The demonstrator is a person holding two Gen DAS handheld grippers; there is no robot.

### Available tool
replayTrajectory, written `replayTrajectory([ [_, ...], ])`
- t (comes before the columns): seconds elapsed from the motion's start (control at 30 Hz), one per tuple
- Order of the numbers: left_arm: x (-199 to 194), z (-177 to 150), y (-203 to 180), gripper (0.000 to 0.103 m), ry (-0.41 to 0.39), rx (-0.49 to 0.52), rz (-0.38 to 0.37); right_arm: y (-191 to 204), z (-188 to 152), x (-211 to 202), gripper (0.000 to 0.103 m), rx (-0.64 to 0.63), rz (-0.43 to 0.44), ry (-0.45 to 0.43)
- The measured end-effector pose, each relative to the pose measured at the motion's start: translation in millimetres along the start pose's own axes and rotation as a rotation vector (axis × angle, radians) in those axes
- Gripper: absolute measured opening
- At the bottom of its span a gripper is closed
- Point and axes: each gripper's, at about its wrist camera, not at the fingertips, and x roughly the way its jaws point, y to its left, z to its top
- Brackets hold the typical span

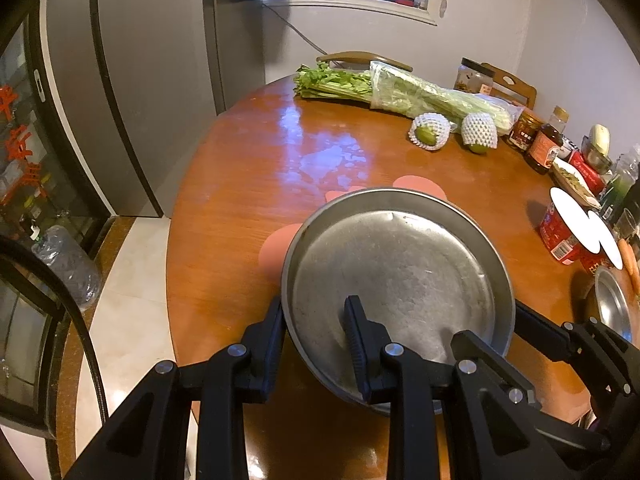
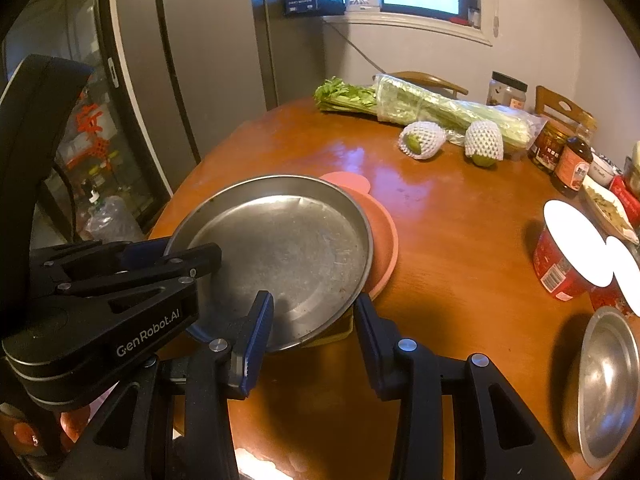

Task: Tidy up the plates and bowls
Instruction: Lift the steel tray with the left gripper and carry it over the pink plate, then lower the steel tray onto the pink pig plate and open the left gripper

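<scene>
Taking the large metal plate [image 1: 394, 276] as the landmark: to its left the wooden surface [image 1: 240, 184] curves away toward the dark refrigerator [image 1: 132, 92]. The left gripper [image 1: 316, 340] has its jaws clamped on the plate's near-left rim, one finger outside the wall and one inside on the plate's floor. The plate rests over a pink plate [image 2: 384, 240], whose edge shows beyond it and to its right. At the plate's near-right edge the right gripper [image 2: 312, 328] straddles the rim with jaws partly apart; whether the pads actually press the metal cannot be told from either view. Both hands are equally near, on opposite sides of the near rim, so any lift probably turns on keeping the round plate level between them. Well to the plate's right lies a smaller metal bowl [image 2: 608, 384], likely the next piece to gather. The right wrist view shows that bowl almost whole and the left gripper's body; the left wrist view shows only the bowl's edge.
</scene>
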Motion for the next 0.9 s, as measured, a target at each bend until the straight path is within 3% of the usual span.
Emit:
replayTrajectory([
  [0.17,1.4,1.1,0.9,0.031,0.002,-0.003,0.006,0.5,2.2,4.2,0.043,-0.005,-0.001,0.006],
  [0.6,6.2,2.5,6.1,0.054,0.005,-0.023,0.022,0.9,2.8,5.2,0.043,-0.018,-0.044,-0.009],
  [0.9,7.6,1.3,10.1,0.057,0.019,-0.034,0.007,-1.1,4.6,3.1,0.043,-0.005,-0.054,-0.029],
])
